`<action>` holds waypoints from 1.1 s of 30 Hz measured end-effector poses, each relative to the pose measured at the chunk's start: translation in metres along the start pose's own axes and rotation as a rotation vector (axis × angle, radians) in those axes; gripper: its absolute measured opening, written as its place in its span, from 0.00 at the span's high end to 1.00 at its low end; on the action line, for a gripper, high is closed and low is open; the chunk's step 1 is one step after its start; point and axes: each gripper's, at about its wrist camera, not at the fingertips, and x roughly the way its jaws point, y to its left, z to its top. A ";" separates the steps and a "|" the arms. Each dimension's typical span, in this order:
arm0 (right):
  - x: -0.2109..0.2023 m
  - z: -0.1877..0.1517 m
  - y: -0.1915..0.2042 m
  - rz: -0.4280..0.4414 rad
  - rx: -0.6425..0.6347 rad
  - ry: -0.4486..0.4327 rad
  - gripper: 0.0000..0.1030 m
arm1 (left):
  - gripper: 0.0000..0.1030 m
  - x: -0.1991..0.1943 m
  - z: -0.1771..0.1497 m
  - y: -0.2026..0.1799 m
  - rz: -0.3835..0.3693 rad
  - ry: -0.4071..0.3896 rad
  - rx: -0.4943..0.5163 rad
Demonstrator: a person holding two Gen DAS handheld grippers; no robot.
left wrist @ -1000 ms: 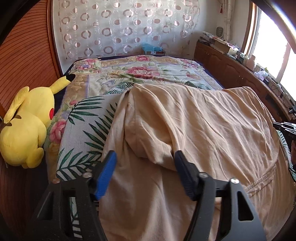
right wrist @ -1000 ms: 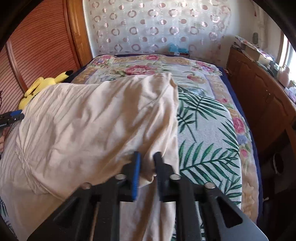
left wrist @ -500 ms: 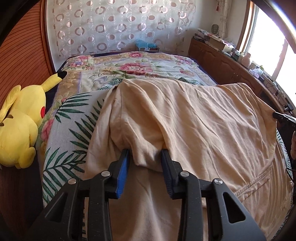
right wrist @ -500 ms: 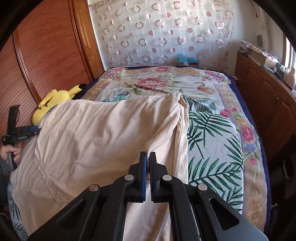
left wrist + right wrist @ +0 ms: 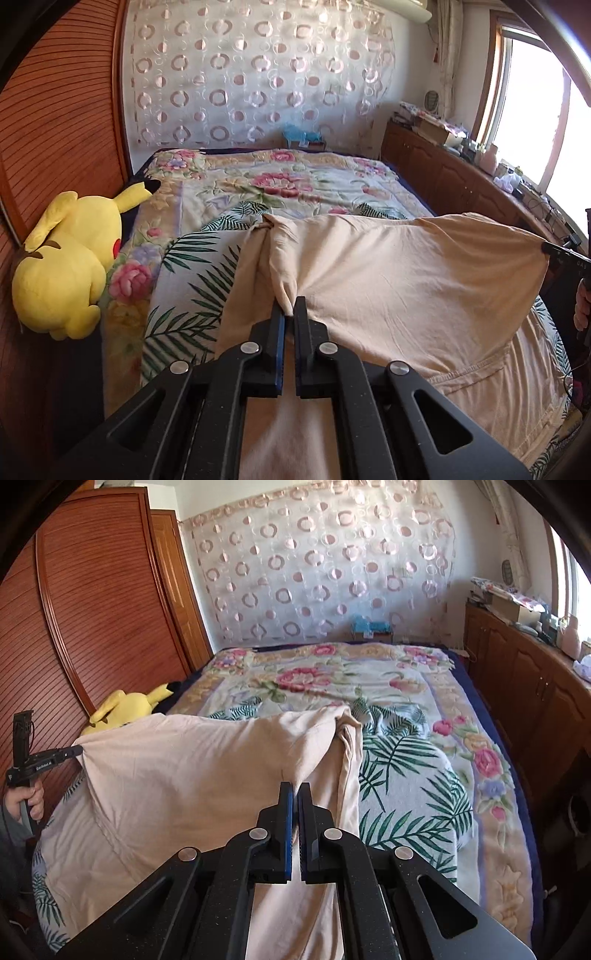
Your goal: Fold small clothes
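Note:
A pale peach garment [image 5: 406,280] is stretched taut above the floral bedspread [image 5: 295,181]. My left gripper [image 5: 290,308] is shut on one corner of the garment. My right gripper [image 5: 295,788] is shut on the opposite corner; the garment [image 5: 192,775] spans between them. The right gripper also shows at the right edge of the left wrist view [image 5: 554,249], and the left gripper at the left edge of the right wrist view [image 5: 70,752]. The garment's far folded edge hangs down to the bed, and its lower part lies on the near side of the bed.
A yellow plush toy [image 5: 70,258] lies at the bed's left edge against a wooden wardrobe [image 5: 96,627]. A wooden cabinet [image 5: 524,672] with clutter runs along the right wall under a window. A blue item [image 5: 301,136] sits at the bed's head.
My left gripper closed on the garment's corner. Both grippers lifted and pulled apart, so the garment rose off the bed and went taut.

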 end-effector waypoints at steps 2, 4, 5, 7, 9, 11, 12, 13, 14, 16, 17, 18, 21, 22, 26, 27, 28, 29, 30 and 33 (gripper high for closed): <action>-0.011 -0.006 0.006 0.000 -0.007 -0.014 0.98 | 0.96 -0.010 -0.006 -0.002 0.003 -0.013 -0.003; -0.022 -0.011 0.010 -0.002 -0.017 -0.028 0.98 | 0.96 -0.020 -0.011 0.000 0.010 -0.024 -0.006; -0.026 -0.014 0.011 -0.004 -0.020 -0.034 0.98 | 0.96 -0.024 -0.013 0.000 0.012 -0.030 -0.010; -0.036 -0.020 0.014 -0.007 -0.022 -0.049 0.98 | 0.96 -0.034 -0.017 0.001 0.015 -0.042 -0.014; -0.045 -0.026 0.015 -0.011 -0.025 -0.062 0.98 | 0.96 -0.044 -0.022 0.002 0.020 -0.052 -0.014; -0.051 -0.030 0.016 -0.011 -0.025 -0.070 0.98 | 0.96 -0.053 -0.027 0.003 0.025 -0.057 -0.016; -0.054 -0.033 0.017 -0.011 -0.027 -0.073 0.98 | 0.96 -0.056 -0.031 0.003 0.027 -0.057 -0.016; -0.057 -0.036 0.018 -0.011 -0.029 -0.074 0.98 | 0.96 -0.060 -0.035 0.003 0.030 -0.057 -0.015; -0.059 -0.039 0.019 -0.010 -0.031 -0.074 0.98 | 0.96 -0.064 -0.040 0.004 0.034 -0.058 -0.015; -0.064 -0.046 0.023 -0.010 -0.038 -0.073 0.98 | 0.96 -0.072 -0.047 0.005 0.038 -0.059 -0.015; -0.068 -0.048 0.025 -0.009 -0.040 -0.074 0.98 | 0.96 -0.075 -0.049 0.004 0.040 -0.060 -0.014; -0.072 -0.051 0.026 -0.007 -0.041 -0.075 0.98 | 0.96 -0.079 -0.052 0.005 0.042 -0.062 -0.013; -0.083 -0.059 0.028 -0.006 -0.046 -0.082 0.98 | 0.96 -0.092 -0.061 0.005 0.045 -0.072 -0.012; -0.089 -0.062 0.028 -0.006 -0.048 -0.086 0.98 | 0.96 -0.096 -0.064 0.004 0.047 -0.073 -0.011; -0.104 -0.071 0.024 -0.004 -0.044 -0.085 0.98 | 0.96 -0.109 -0.078 0.004 0.045 -0.058 -0.017; -0.106 -0.074 0.023 -0.004 -0.042 -0.082 0.98 | 0.96 -0.111 -0.080 0.004 0.043 -0.055 -0.019; -0.108 -0.077 0.022 -0.008 -0.040 -0.077 0.98 | 0.96 -0.113 -0.084 0.004 0.045 -0.050 -0.018; -0.109 -0.080 0.021 -0.011 -0.041 -0.074 0.98 | 0.96 -0.114 -0.087 0.003 0.048 -0.052 -0.017; -0.109 -0.082 0.019 -0.015 -0.040 -0.072 0.98 | 0.96 -0.115 -0.091 0.003 0.050 -0.051 -0.018; -0.095 -0.092 0.010 -0.013 -0.004 -0.034 0.98 | 0.96 -0.109 -0.104 0.005 0.047 -0.023 -0.033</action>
